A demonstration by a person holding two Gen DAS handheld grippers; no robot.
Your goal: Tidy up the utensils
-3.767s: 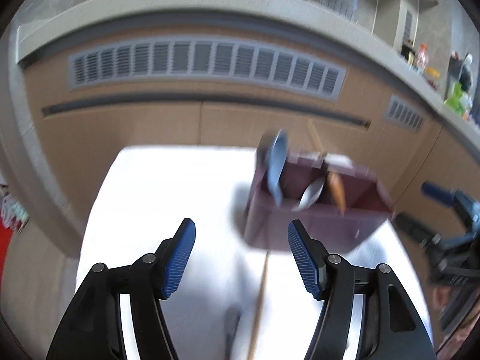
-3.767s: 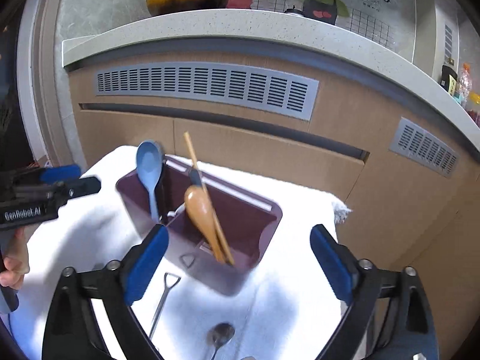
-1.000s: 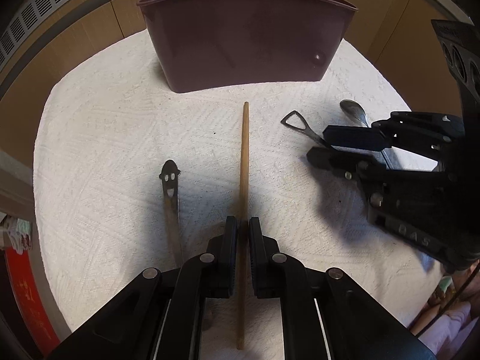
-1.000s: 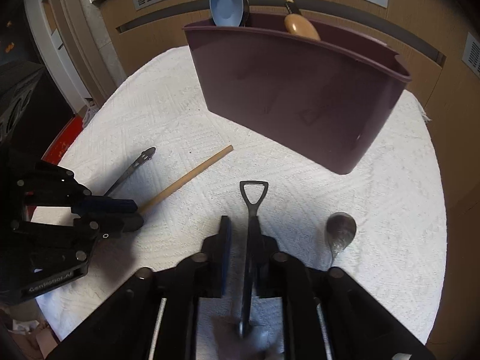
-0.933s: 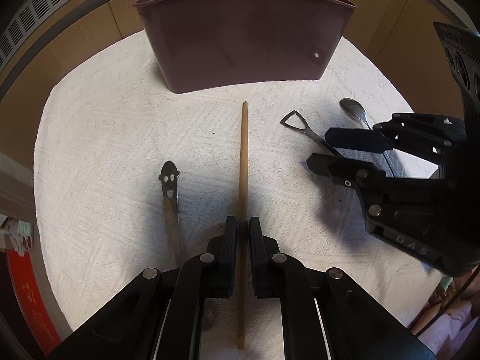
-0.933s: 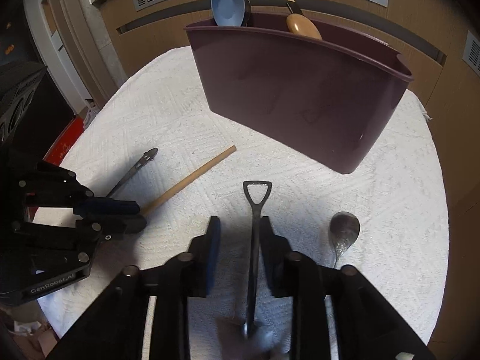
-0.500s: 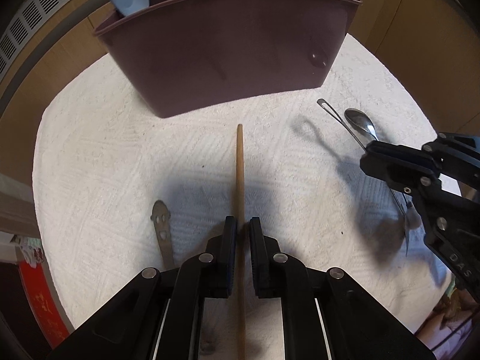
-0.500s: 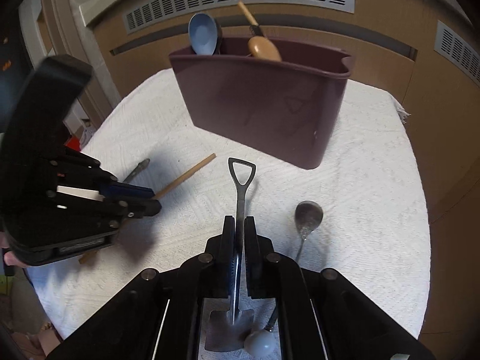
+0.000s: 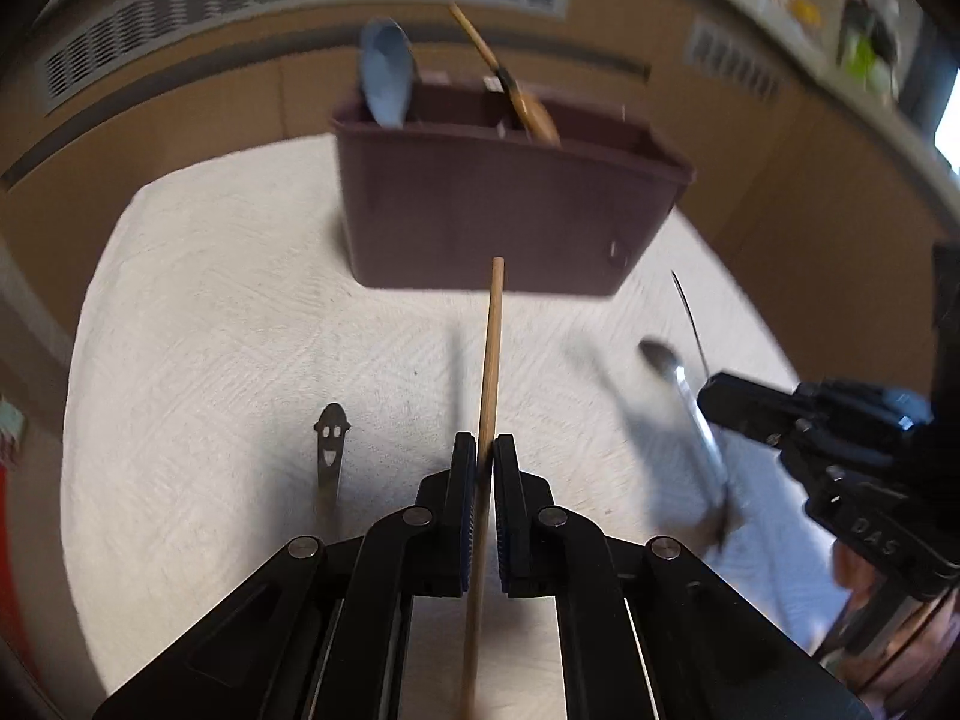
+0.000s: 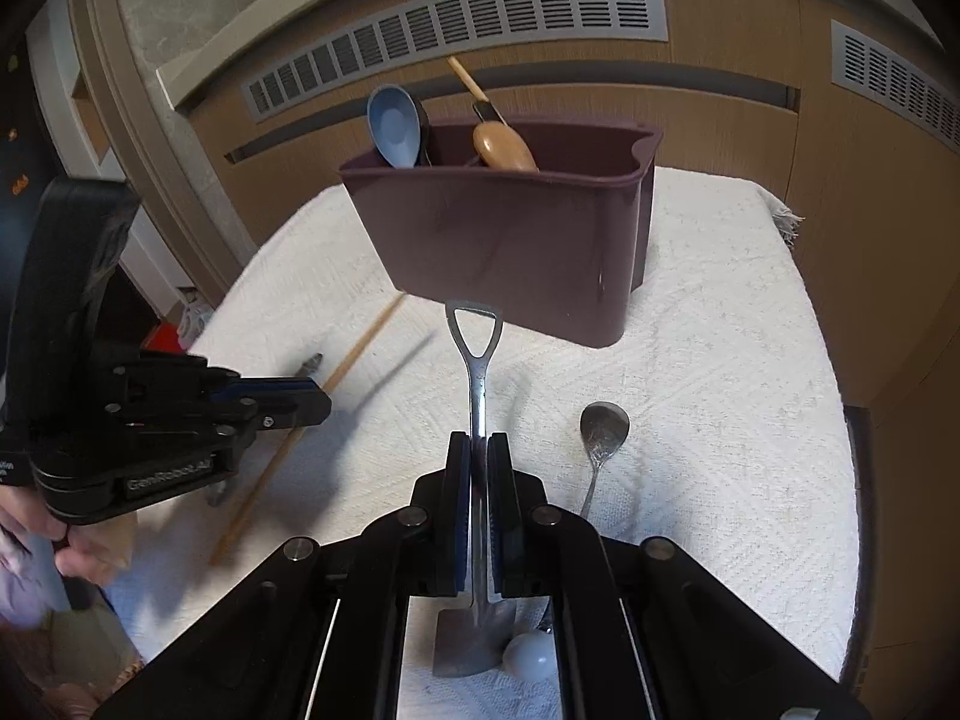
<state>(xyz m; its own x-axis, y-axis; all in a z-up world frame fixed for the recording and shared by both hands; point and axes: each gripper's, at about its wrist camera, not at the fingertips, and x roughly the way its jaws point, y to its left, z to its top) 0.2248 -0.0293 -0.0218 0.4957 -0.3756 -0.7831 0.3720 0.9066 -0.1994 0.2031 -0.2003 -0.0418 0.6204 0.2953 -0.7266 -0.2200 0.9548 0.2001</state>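
Left claw point(image 9: 485, 450) is clamped on the wooden chopstick point(image 9: 491, 348); right claw point(image 10: 478, 450) is clamped on the shovel-handled spoon point(image 10: 476, 372). Both are held clear of the white-towelled surface point(image 10: 720, 360), pointed at the maroon caddy point(image 10: 510, 240), which already holds a blue spoon point(image 10: 393, 126) and a wooden spoon point(image 10: 504, 147). A metal spoon point(image 10: 603, 426) and smiley-handled utensil point(image 9: 330, 438) are left lying.

Risks: thin shafts could pivot or slip in the pads when tipped; tips could catch the caddy rim; claws could collide if both are inserted together.
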